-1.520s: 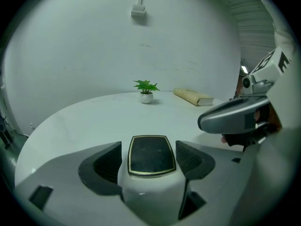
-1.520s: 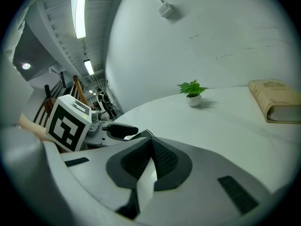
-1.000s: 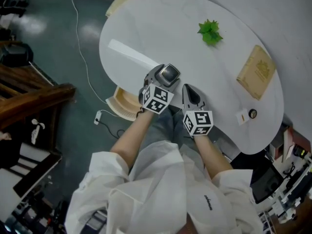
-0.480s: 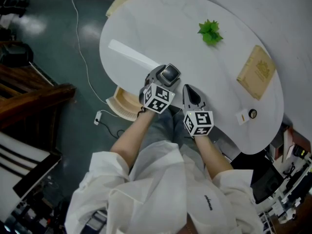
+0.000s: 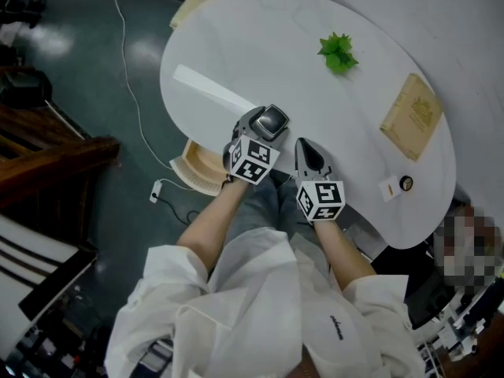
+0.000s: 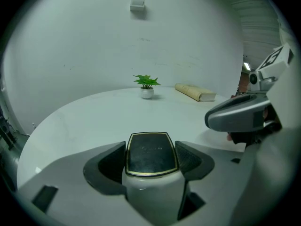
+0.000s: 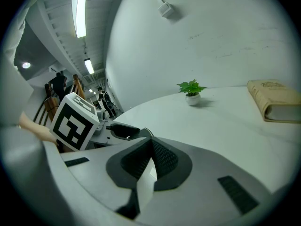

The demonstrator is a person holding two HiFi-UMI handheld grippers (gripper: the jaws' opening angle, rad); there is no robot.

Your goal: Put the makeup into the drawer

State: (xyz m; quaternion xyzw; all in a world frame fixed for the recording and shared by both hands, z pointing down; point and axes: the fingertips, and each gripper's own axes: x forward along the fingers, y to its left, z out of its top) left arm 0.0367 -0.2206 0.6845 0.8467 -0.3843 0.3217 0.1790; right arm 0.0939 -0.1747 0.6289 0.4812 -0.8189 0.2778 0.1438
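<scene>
The makeup is a compact with a black, gold-rimmed lid on a white body. My left gripper is shut on it, just above the near edge of the white round table. In the left gripper view the compact fills the gap between the dark pads of my left gripper. My right gripper hangs close beside it on the right, shut, with nothing held. Its pads meet in the right gripper view. No drawer can be made out for certain.
On the table stand a small green plant, a tan book at the right, and a white card with a small round dark thing. A white strip lies at the left. A pale wooden object sits under the table's near edge.
</scene>
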